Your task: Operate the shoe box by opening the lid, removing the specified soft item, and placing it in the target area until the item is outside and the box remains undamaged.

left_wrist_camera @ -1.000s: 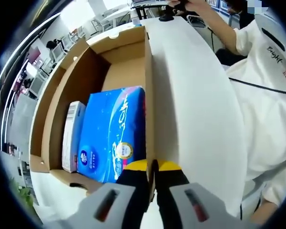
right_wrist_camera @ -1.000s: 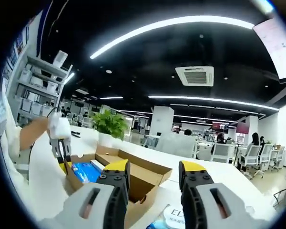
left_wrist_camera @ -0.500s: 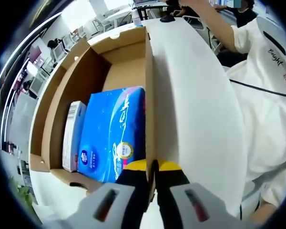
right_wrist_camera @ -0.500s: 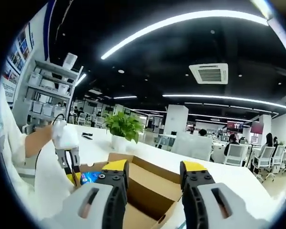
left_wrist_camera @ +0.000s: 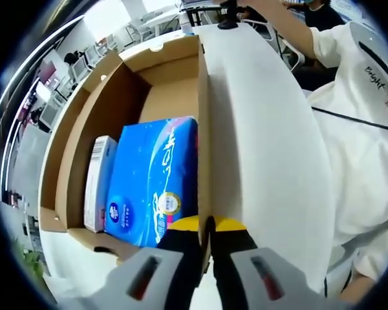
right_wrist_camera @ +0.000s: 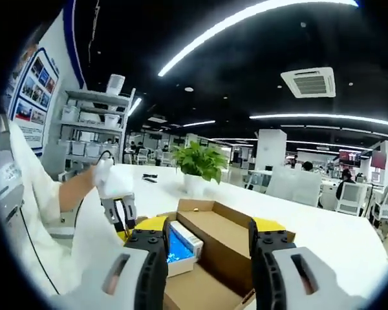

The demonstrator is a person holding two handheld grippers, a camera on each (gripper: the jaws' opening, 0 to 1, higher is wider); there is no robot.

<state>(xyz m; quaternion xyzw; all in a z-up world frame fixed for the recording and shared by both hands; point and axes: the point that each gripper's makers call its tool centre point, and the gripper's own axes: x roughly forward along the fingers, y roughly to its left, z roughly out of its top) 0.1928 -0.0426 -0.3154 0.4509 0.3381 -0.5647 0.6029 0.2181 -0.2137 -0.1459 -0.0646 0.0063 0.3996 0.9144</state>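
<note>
The open brown cardboard shoe box [left_wrist_camera: 126, 97] sits on the white table [right_wrist_camera: 336, 226], its white lid [left_wrist_camera: 265, 142] standing up along one wall. Inside the box, against the lid-side wall, lies the blue soft tissue pack [left_wrist_camera: 152, 181] – a small white carton [left_wrist_camera: 98, 181] lies beside it. The left gripper [left_wrist_camera: 207, 226] is clamped on the box wall at the lid's edge; the right gripper [right_wrist_camera: 207, 236] hovers over the box – jaws spread, holding nothing
</note>
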